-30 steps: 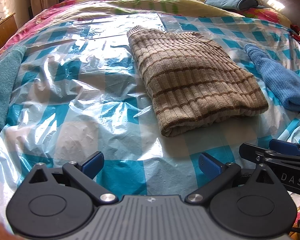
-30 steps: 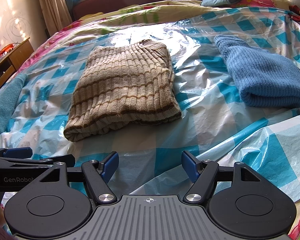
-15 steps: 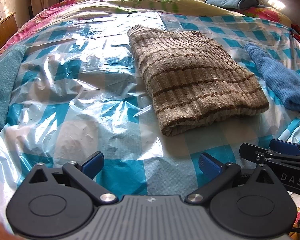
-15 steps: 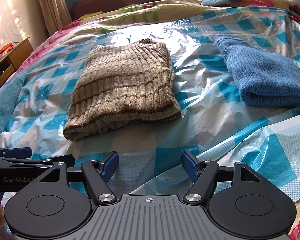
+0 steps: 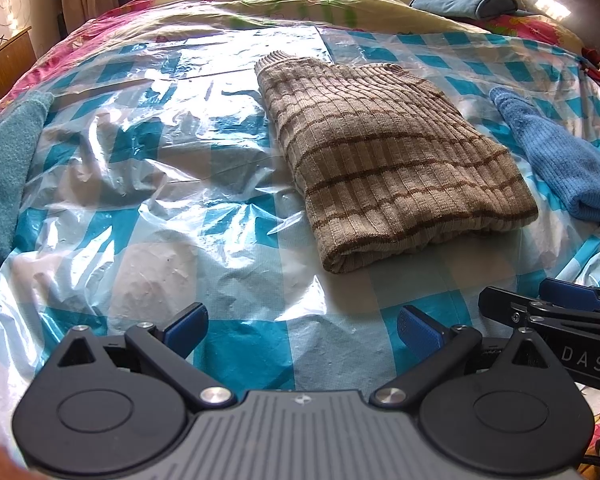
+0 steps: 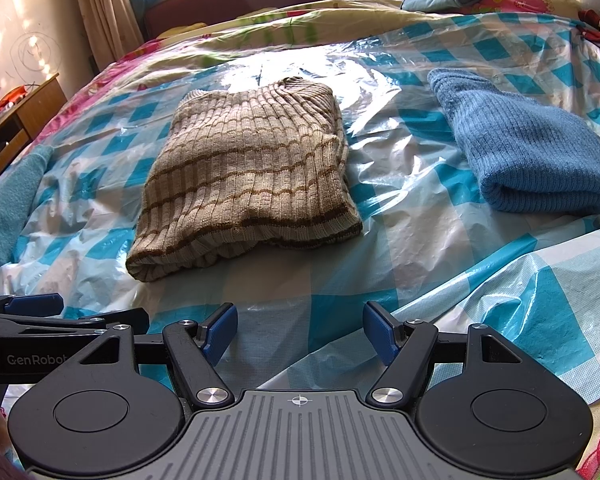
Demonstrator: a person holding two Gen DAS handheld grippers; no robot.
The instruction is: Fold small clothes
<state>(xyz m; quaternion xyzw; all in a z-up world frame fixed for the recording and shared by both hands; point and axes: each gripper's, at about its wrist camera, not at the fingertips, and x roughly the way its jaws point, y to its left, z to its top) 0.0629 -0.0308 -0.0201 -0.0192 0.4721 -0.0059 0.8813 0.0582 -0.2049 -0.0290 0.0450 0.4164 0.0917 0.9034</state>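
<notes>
On the bed, in the left wrist view, the striped beige sweater (image 5: 392,168) lies folded into a compact rectangle on the checked plastic sheet (image 5: 148,184), its rolled edge facing the camera, with the folded blue sweater (image 5: 560,160) just beyond it on the right and a teal towel (image 5: 4,176) at the far left edge. The left tool (image 5: 300,330) hangs released, nothing between its blue pads, above bare sheet short of the sweater; the other tool's arm shows at the right margin. In the right wrist view, the right tool (image 6: 300,334) also stands released and empty over the sheet, the beige sweater ahead and left of centre, the blue one well to the right. Both garments look finished, so the step in hand seems to be a pause before the next piece, or a last tidy. To do that well, I would square the slightly bulging near corner of the beige sweater by pressing it flat with both tools rather than pinching it, since the slick plastic will let the bundle slide and the fold could spring open. Compared with the frames a second and half a second ago, nothing differs: tools, sweaters and wrinkles in the sheet sit exactly as they did.
</notes>
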